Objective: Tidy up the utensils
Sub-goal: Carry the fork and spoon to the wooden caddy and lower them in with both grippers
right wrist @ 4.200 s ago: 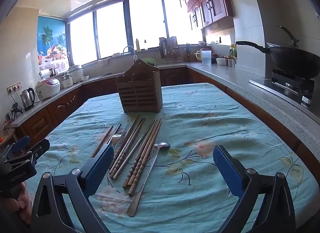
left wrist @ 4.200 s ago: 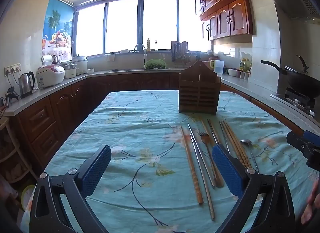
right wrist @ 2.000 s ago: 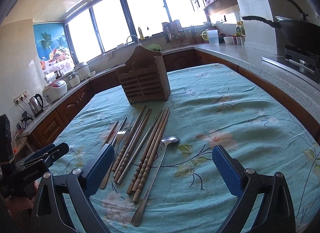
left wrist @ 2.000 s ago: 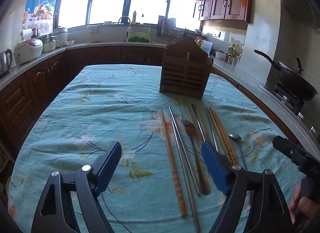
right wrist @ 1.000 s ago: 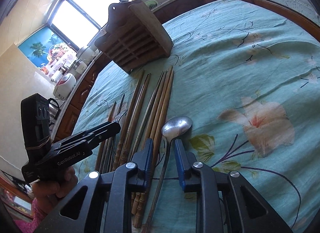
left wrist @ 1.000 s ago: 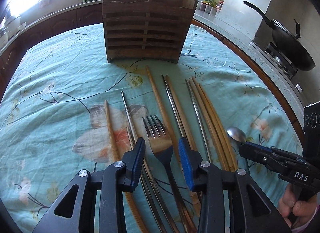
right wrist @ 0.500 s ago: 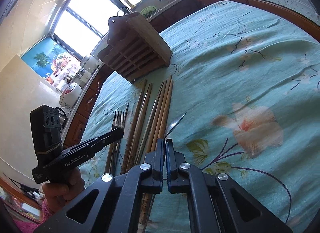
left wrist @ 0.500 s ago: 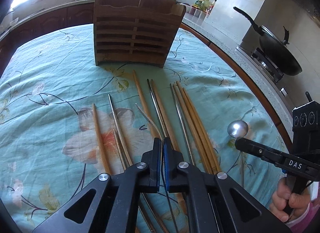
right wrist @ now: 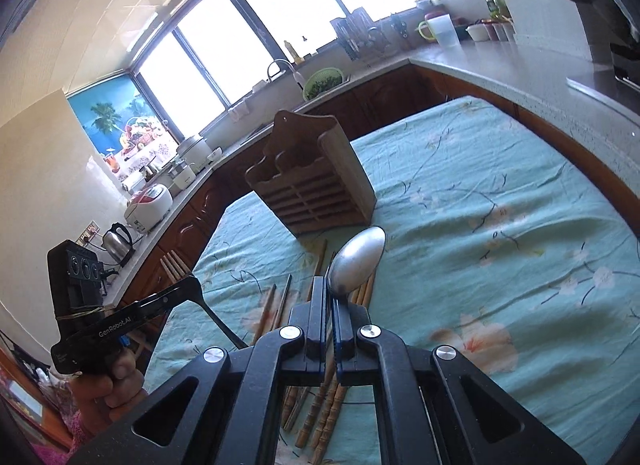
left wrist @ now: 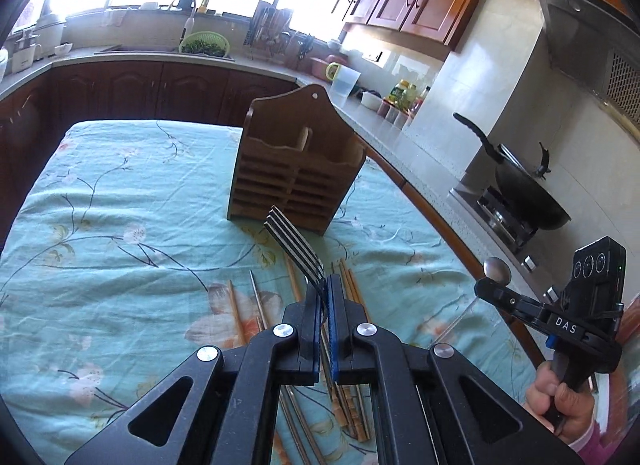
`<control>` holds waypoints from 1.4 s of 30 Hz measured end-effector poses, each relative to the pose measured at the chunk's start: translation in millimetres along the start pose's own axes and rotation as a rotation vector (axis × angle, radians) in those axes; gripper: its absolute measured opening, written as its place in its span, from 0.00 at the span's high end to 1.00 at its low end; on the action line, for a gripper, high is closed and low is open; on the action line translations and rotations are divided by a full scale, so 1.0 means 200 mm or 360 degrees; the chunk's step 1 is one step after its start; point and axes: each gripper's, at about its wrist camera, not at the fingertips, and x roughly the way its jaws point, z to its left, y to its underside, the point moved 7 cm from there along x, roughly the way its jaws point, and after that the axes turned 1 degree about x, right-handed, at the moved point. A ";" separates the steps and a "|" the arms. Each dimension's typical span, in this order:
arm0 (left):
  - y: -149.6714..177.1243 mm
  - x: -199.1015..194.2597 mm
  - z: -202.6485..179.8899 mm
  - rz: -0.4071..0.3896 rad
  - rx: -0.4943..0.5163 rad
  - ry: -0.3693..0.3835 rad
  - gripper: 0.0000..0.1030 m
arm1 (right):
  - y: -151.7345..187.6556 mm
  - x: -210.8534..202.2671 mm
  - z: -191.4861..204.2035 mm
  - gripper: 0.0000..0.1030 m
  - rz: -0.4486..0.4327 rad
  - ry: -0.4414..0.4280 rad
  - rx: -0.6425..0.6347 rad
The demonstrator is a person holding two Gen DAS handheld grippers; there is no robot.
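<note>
My left gripper (left wrist: 325, 285) is shut on a metal fork (left wrist: 294, 243) and holds it in the air, tines up, short of the wooden utensil holder (left wrist: 296, 169). My right gripper (right wrist: 331, 297) is shut on a metal spoon (right wrist: 358, 259), bowl up, also raised above the table. The holder (right wrist: 316, 181) stands upright on the teal tablecloth with two open compartments. Several wooden and metal chopsticks (left wrist: 352, 289) lie on the cloth below both grippers. The left gripper with the fork also shows in the right wrist view (right wrist: 188, 285), and the right gripper with the spoon in the left wrist view (left wrist: 492, 285).
The table with the teal floral cloth (left wrist: 120, 225) sits between kitchen counters. A black wok (left wrist: 528, 193) stands on the stove at right. A rice cooker (right wrist: 150, 201) and a kettle (right wrist: 116, 239) stand on the left counter. A green colander (left wrist: 204, 45) sits by the sink.
Both grippers came down open over the utensils, shut on the fork and the spoon, and have now lifted them off the cloth, tilting upward toward the holder.
</note>
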 end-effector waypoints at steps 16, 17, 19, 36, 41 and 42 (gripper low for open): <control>-0.17 -0.12 0.05 -0.0212 -0.0006 -0.0089 0.99 | -0.36 0.02 0.10 0.98 -0.0227 0.0088 -0.0170; -0.20 -0.11 0.05 -0.0231 -0.0001 -0.0101 0.99 | -0.40 0.02 0.11 0.98 -0.0252 0.0096 -0.0188; -0.29 -0.10 0.05 -0.0283 0.0010 -0.0116 0.99 | -0.50 0.02 0.15 0.98 -0.0306 0.0113 -0.0230; -0.64 0.45 0.11 -0.0463 0.0123 -0.0266 0.99 | -0.85 0.51 0.28 0.98 -0.0366 0.0271 -0.0442; -0.58 0.64 0.14 -0.0378 0.0131 -0.0282 0.99 | -0.78 0.66 0.22 0.98 -0.0273 0.0306 -0.0453; -0.57 0.67 0.15 -0.0359 0.0124 -0.0285 0.99 | -0.76 0.68 0.21 0.98 -0.0257 0.0308 -0.0445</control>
